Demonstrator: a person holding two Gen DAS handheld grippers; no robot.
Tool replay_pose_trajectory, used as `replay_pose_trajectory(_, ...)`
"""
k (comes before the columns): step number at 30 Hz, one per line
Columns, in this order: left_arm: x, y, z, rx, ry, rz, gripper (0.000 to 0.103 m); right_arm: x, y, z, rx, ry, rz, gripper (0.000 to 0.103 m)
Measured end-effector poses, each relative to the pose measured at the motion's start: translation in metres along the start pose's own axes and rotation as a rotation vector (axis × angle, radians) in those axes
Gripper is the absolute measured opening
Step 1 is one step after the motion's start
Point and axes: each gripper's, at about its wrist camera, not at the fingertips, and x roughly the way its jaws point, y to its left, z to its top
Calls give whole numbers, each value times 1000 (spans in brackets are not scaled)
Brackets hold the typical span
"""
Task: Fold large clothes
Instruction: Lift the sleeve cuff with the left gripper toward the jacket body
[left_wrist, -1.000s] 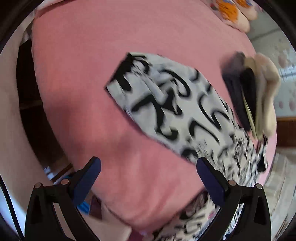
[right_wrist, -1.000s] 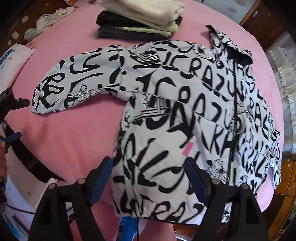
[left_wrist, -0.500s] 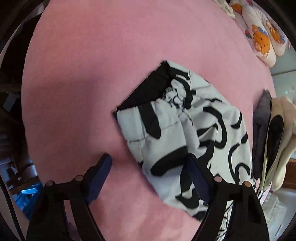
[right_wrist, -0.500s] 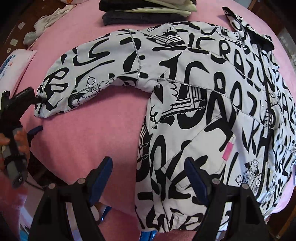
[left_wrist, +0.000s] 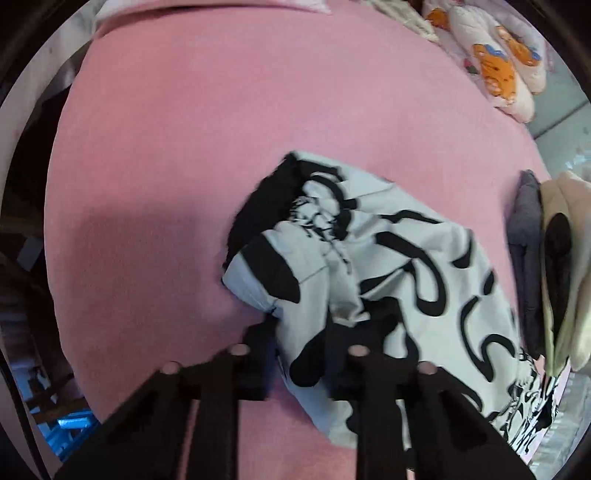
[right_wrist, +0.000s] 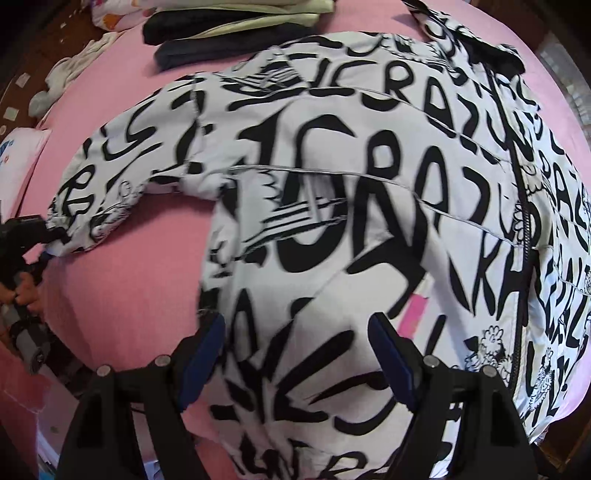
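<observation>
While I watch both wrist views, I record the following.

Surface: a pink bed (left_wrist: 207, 155) carries everything; I see its cover under both tongs.

Jacket: a white jacket with black lettering (right_wrist: 362, 192) lies spread flat on the bed, zipper running down its right part in the right wrist view; a small pink tag shows low on its front.

Sleeve: one sleeve (left_wrist: 354, 258) stretches out to the side, its black-lined cuff end lying on the pink cover.

Left tongs: the left tongs (left_wrist: 301, 363) point steeply down at the sleeve near its cuff end. I see their jaws closing, nearly together, with a fold of sleeve cloth bunched between the fingers and pressed by them. In the right wrist view I see them at the sleeve's tip (right_wrist: 40, 236), with a hand (right_wrist: 22, 295) on the handle.

Right tongs: the right tongs (right_wrist: 295, 354) point straight down over the jacket's lower front near its side edge. Their jaws stand wide apart; I cannot tell whether the blue pads (right_wrist: 205, 354) touch the cloth, and nothing is gripped.

Folded stack: a stack of folded clothes (right_wrist: 236, 33) in dark and pale colours lies just beyond the jacket's shoulder.

Pillow: a pillow with orange print (left_wrist: 506, 62) lies at the bed's far edge.
</observation>
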Motion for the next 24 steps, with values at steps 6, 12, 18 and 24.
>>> replay_pose_trajectory(6, -38, -38, 0, 54, -123, -61, 8, -4, -31, 5, 44, -25, 11, 80)
replay_pose_trajectory(12, -97, -97, -17, 152, -257, -93, 8, -23, -61, 13, 60, -48, 47, 80)
replay_pose_trajectory(18, -167, -151, -55, 326, -302, -161, 8, -44, -108, 21, 83, -71, 100, 80)
replay_pose_trajectory(24, -209, -216, -123, 508, -299, -260, 8, -61, -154, 27, 48, -129, 131, 80)
